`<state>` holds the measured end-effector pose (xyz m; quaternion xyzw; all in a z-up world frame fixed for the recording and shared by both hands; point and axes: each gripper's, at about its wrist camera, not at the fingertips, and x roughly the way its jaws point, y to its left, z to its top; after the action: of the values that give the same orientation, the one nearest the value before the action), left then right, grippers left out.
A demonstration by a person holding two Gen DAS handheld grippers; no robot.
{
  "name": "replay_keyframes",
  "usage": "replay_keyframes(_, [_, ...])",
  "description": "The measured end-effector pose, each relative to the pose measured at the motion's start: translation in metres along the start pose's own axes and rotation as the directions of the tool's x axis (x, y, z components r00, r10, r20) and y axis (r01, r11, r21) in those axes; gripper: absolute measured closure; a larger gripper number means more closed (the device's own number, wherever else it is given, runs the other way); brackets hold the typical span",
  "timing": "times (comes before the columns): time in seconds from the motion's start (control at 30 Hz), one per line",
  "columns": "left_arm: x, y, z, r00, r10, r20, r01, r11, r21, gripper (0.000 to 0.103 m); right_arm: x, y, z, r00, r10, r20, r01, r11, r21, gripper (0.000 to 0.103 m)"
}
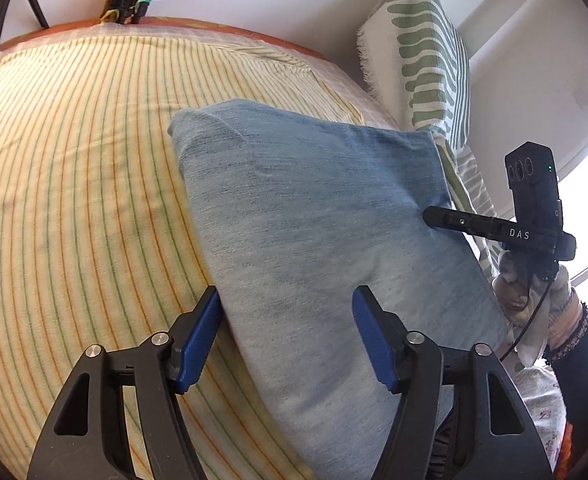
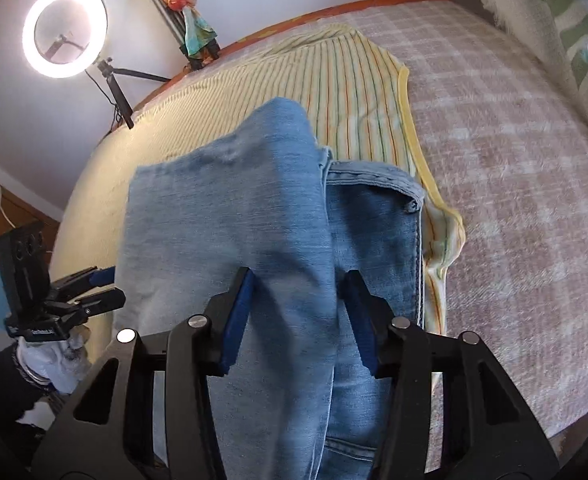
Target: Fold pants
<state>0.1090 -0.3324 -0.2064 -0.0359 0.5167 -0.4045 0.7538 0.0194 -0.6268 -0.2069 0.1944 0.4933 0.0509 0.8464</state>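
Light blue jeans lie folded on a yellow striped sheet. My left gripper is open and tilted down over their near left edge: one blue pad sits beside the denim over the sheet, the other above the denim. In the right wrist view a raised fold of the jeans runs between the pads of my right gripper, which is shut on it. The darker waistband part lies under that fold. The right gripper touches the jeans' right edge. The left gripper is at their left edge.
A green-patterned pillow leans against the wall at the bed's head. A pinkish checked blanket covers the bed to the right of the sheet. A lit ring light on a tripod stands beyond the bed. A gloved hand holds the right gripper.
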Motion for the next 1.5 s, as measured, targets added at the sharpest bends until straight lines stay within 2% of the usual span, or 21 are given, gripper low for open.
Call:
replay_keyframes(0.03, [0.001,-0.001,0.001,1.000,-0.007,0.000,0.007,1.000,-0.001,0.040,-0.001,0.001,0.000,1.000,-0.006,0.002,0.006,1.000,-0.007,0.066])
replay_keyframes(0.1, [0.002,-0.001,0.001,1.000,-0.009,0.003,0.009,1.000,0.000,0.049,0.000,0.001,0.001,1.000,-0.004,0.001,0.004,1.000,-0.010,0.067])
replay_keyframes(0.2, [0.004,-0.001,0.001,1.000,-0.009,0.000,0.009,1.000,-0.002,0.049,-0.002,-0.006,0.003,1.000,-0.009,0.002,0.009,1.000,0.010,0.066])
replay_keyframes(0.33, [0.005,0.003,0.002,1.000,-0.022,-0.004,0.022,1.000,-0.013,0.049,-0.018,-0.018,0.005,0.994,-0.089,0.061,0.089,0.996,-0.009,0.036])
replay_keyframes(0.53, [0.009,0.004,0.005,1.000,-0.028,0.009,0.028,1.000,-0.003,0.043,-0.004,-0.042,0.010,0.999,0.020,0.043,-0.022,0.999,0.034,0.033])
replay_keyframes(0.63, [0.011,0.002,0.006,1.000,-0.028,0.015,0.028,1.000,0.004,0.042,0.002,-0.047,0.008,0.990,0.132,0.053,-0.135,0.989,0.062,0.033])
replay_keyframes(0.73, [0.012,0.002,0.007,0.999,-0.034,0.017,0.034,0.999,0.006,0.042,-0.001,-0.039,0.004,0.982,0.180,0.063,-0.182,0.983,0.025,0.045])
replay_keyframes(0.83, [0.013,0.000,0.007,0.999,-0.034,0.020,0.033,0.999,0.010,0.044,-0.001,-0.030,0.002,0.986,0.155,0.057,-0.153,0.988,-0.023,0.047])
replay_keyframes(0.9, [0.015,-0.001,0.009,0.999,-0.030,0.024,0.029,1.000,0.012,0.044,0.007,-0.032,0.002,0.991,0.125,0.046,-0.125,0.992,-0.003,0.047])
replay_keyframes(0.97, [0.017,0.000,0.011,0.999,-0.033,0.031,0.033,0.999,0.004,0.042,0.013,-0.030,0.001,0.990,0.132,0.052,-0.133,0.991,0.014,0.046])
replay_keyframes(1.0, [0.018,0.001,0.012,0.998,-0.039,0.043,0.040,0.999,-0.014,0.043,0.013,-0.025,0.000,0.992,0.115,0.060,-0.115,0.993,-0.001,0.048])
replay_keyframes(1.03, [0.019,0.002,0.014,0.998,-0.050,0.046,0.051,0.999,-0.020,0.043,0.009,-0.020,-0.001,0.992,0.102,0.068,-0.101,0.995,-0.018,0.056])
replay_keyframes(1.07, [0.020,0.001,0.015,0.998,-0.045,0.047,0.046,0.999,-0.013,0.049,0.005,-0.014,-0.002,0.994,0.078,0.074,-0.076,0.997,-0.034,0.064])
replay_keyframes(1.1, [0.021,-0.001,0.015,0.998,-0.031,0.049,0.031,0.999,-0.007,0.067,-0.001,-0.012,-0.003,0.995,0.055,0.078,-0.052,0.997,-0.048,0.067])
replay_keyframes(1.13, [0.020,-0.003,0.016,0.998,-0.036,0.051,0.036,0.999,0.000,0.072,-0.007,-0.006,-0.003,0.996,0.030,0.084,-0.025,0.998,-0.057,0.073])
replay_keyframes(1.2, [0.016,-0.008,0.016,0.997,-0.051,0.065,0.050,0.999,0.017,0.084,-0.018,0.006,-0.001,0.995,-0.001,0.096,0.008,0.998,-0.064,0.078])
replay_keyframes(1.23, [0.012,-0.011,0.017,0.996,-0.061,0.072,0.059,0.998,0.029,0.086,-0.025,0.013,-0.001,0.994,-0.012,0.105,0.020,0.997,-0.079,0.084])
replay_keyframes(1.27, [0.008,-0.014,0.017,0.995,-0.069,0.078,0.066,0.997,0.040,0.088,-0.031,0.022,-0.001,0.993,-0.025,0.117,0.036,0.995,-0.094,0.085])
replay_keyframes(1.5, [-0.034,-0.034,0.017,0.979,-0.150,0.138,0.137,0.986,0.100,0.091,-0.079,0.058,-0.008,0.977,-0.057,0.205,0.082,0.990,-0.115,0.088])
